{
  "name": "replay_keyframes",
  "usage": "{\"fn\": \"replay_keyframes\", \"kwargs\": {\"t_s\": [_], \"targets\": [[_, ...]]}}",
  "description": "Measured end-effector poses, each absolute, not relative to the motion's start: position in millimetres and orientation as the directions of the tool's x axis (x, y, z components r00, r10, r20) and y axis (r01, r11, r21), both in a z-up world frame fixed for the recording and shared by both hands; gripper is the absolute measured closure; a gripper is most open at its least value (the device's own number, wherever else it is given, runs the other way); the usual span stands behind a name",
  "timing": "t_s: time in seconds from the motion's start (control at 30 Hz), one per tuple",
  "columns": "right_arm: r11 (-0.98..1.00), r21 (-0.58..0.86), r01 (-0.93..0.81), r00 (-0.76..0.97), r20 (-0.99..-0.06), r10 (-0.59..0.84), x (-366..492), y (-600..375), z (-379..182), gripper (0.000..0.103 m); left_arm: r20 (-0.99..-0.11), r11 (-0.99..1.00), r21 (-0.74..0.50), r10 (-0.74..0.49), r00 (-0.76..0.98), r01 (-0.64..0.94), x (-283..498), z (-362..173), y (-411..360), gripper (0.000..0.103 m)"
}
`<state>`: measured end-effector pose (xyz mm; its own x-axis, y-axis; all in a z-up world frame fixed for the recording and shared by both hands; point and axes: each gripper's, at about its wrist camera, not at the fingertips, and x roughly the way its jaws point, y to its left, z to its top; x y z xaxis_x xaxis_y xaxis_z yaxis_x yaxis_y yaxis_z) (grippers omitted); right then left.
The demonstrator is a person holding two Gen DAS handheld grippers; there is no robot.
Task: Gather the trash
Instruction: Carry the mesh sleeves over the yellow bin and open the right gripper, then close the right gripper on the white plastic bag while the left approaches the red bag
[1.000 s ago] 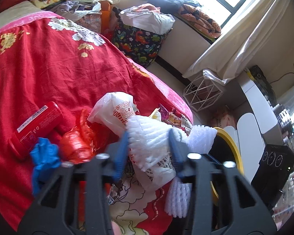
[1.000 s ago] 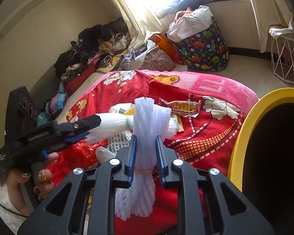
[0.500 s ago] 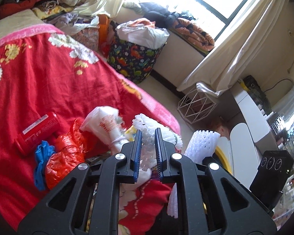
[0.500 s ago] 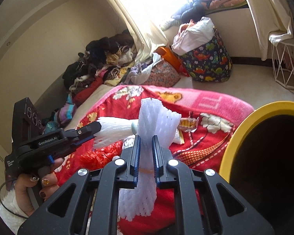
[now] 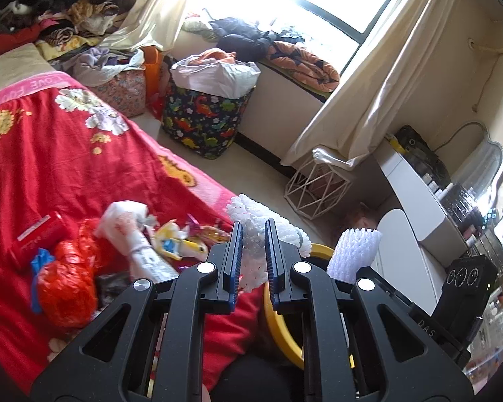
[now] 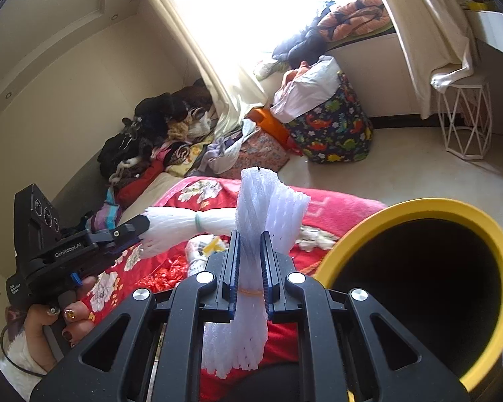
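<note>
Foam netting: one bundle (image 5: 251, 234) pinched in my left claw (image 5: 253, 264), another (image 6: 251, 234) in my right claw (image 6: 249, 268), both above the bed (image 5: 67, 167) near the yellow bin (image 6: 419, 207); springy foam could slip out, or catch the rim and miss.

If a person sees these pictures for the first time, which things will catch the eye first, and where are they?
Most striking are the two white foam net bundles, one clamped in the left claw and one in the right claw, both held above the red flowered blanket. Just right of the right claw gapes the yellow-rimmed bin. On the blanket lies more litter, with a crumpled red plastic bag at the left.
</note>
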<state>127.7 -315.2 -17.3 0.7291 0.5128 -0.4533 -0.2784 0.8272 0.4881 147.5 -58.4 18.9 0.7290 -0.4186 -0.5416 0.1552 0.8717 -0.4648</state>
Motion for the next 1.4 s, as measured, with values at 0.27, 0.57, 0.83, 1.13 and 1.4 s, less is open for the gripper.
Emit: {"fn": "replay_keyframes", "kwargs": {"t_s": [0.27,0.57,0.83,1.13,1.4], "targets": [[0.851,0.481,-0.212,0.762,-0.464,0.452,115.0,-357.8,-18.4,0.091,-0.555,0.875,-0.445,-0.436,0.709,0.19,143.4,15.5,-91.9,0.094],[0.89,0.444,-0.108,0.789,-0.506,0.348,105.9,-397.3,-29.7,0.091,-0.593,0.883,-0.392,-0.456,0.664,0.257,143.1,0.7,-137.2,0.094],[0.898,0.44,-0.018,0.778,-0.558,0.29,105.8,-429.1,-49.5,0.091,-0.634,0.882,-0.363,-0.469,0.614,0.3,143.5,-17.7,-173.0,0.094],[0.882,0.467,0.063,0.751,-0.604,0.267,108.6,-445.6,-67.5,0.056,-0.667,0.885,-0.373,-0.466,0.582,0.281,145.6,-37.4,-185.5,0.036],[0.896,0.441,0.05,0.765,-0.594,0.25,105.0,-440.3,-63.4,0.038,-0.634,0.916,-0.302,-0.401,0.662,0.265,137.6,-29.9,-176.7,0.014]]}}
